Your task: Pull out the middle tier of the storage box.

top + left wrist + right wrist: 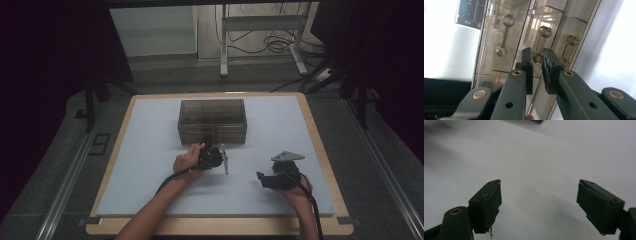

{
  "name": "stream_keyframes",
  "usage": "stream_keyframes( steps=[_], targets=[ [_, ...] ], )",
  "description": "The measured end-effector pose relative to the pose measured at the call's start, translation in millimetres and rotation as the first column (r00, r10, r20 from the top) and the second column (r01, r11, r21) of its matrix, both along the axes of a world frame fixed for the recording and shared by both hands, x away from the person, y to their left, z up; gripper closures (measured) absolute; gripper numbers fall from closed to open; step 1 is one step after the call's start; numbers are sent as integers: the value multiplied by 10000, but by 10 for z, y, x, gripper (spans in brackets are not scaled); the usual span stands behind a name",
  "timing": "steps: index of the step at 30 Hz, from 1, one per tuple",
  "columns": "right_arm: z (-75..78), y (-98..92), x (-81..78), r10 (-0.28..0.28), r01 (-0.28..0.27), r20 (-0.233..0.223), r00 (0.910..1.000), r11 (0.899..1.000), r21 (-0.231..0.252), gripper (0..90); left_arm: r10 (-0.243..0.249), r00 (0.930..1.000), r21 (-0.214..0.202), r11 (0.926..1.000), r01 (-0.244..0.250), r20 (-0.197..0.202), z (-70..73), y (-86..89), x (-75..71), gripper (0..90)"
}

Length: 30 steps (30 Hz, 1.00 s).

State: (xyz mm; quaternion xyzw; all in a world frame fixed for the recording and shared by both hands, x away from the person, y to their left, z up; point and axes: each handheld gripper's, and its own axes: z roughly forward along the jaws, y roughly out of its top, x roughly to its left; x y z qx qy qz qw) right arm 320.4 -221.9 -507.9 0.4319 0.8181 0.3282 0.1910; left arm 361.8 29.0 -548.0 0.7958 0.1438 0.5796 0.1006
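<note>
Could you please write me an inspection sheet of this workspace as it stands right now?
Surface: pale mat on a wood-edged table.
Job's things: smoky clear drawer box at mid-table; three drawer fronts with bar handles face the left tongs; middle handle lies between the pads.
Clutter: nothing seen.
Grippers: left tongs closed on the middle handle; right tongs open over bare mat, apart from the box.
Cables: one trails from each tool along the forearms; loose cables on the floor beyond the table.
Surroundings: dim room, white stand legs behind, dark drapes at the sides.
</note>
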Motion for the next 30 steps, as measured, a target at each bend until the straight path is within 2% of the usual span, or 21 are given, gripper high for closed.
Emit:
stream_keyframes(
  steps=[23, 30],
  targets=[
    [0, 11, -1, 62, -62, -16, 10000, 10000, -16, 195, 19, 10000, 66, 10000, -19, -80, 14, -6, -163, 810],
    [18, -2, -10, 31, -31, 17, 10000, 10000, 10, 195, -32, 10000, -86, 10000, 32, -80, 11, -1, -192, 809]
  ],
)
